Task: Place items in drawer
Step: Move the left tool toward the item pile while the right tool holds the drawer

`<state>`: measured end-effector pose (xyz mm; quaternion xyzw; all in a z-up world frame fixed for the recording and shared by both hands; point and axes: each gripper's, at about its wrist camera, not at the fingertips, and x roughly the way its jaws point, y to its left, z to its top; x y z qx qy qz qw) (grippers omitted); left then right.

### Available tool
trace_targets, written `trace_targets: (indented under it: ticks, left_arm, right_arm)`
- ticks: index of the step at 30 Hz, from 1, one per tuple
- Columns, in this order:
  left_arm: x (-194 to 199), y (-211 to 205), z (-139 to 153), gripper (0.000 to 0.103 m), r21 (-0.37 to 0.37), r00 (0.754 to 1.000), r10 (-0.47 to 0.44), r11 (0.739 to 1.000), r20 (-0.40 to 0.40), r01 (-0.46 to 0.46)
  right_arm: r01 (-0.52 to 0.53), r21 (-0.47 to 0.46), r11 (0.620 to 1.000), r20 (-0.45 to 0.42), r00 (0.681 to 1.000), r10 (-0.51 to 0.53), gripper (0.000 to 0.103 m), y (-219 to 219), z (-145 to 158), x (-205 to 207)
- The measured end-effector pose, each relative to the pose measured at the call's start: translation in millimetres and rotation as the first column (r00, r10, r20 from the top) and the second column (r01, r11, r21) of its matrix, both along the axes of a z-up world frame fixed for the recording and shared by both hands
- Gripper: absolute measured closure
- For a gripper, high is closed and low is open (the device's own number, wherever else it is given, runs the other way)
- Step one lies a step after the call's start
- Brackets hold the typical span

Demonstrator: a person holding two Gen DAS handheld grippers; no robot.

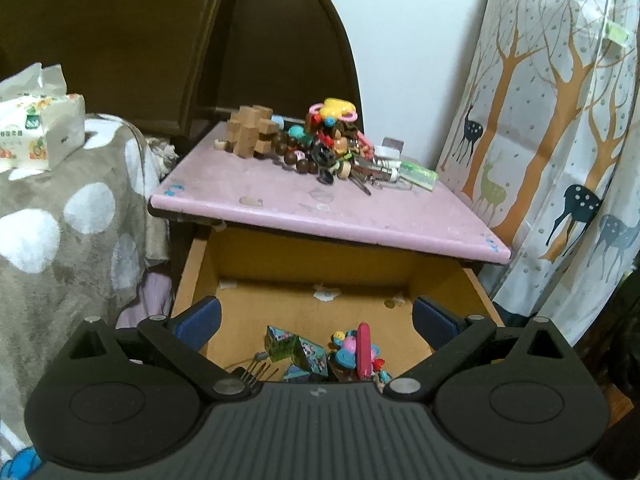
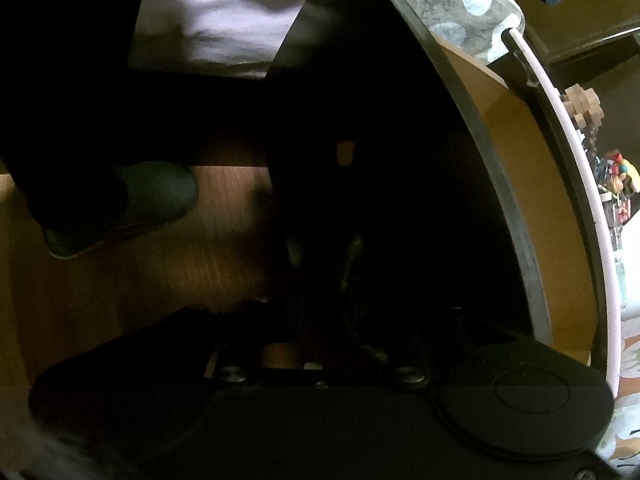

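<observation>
In the left wrist view my left gripper (image 1: 316, 316) is open and empty above the pulled-out wooden drawer (image 1: 280, 268). In the drawer lie a patterned cube toy (image 1: 296, 350) and a colourful keychain cluster (image 1: 358, 354). On the pink nightstand top (image 1: 260, 184) sit a wooden block puzzle (image 1: 250, 130), a brown bead string (image 1: 294, 148), a colourful trinket pile (image 1: 334, 132), keys (image 1: 370, 172) and a green tube (image 1: 418, 172). In the dark right wrist view my right gripper (image 2: 324, 248) hangs beside the drawer's dark front (image 2: 380, 140), its fingers close together and hard to make out.
A bed with a grey spotted blanket (image 1: 68, 208) and a tissue pack (image 1: 38, 132) lies left. A deer-print curtain (image 1: 560, 140) hangs right. A dark headboard (image 1: 140, 40) stands behind. The right wrist view shows wood floor (image 2: 168, 264) and a slippered foot (image 2: 132, 204).
</observation>
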<state>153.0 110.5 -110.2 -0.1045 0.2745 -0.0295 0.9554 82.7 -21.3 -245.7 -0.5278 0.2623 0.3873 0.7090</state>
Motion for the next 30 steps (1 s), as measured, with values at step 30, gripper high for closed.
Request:
trace_targets:
  ticks: [30]
  left_arm:
    - [135, -46, 27, 0.004, 0.189, 0.999, -0.009, 0.982, -0.048, 0.018]
  right_arm:
    - [0.003, 0.196, 0.981, -0.144, 0.989, 0.025, 0.040, -21, 3, 13]
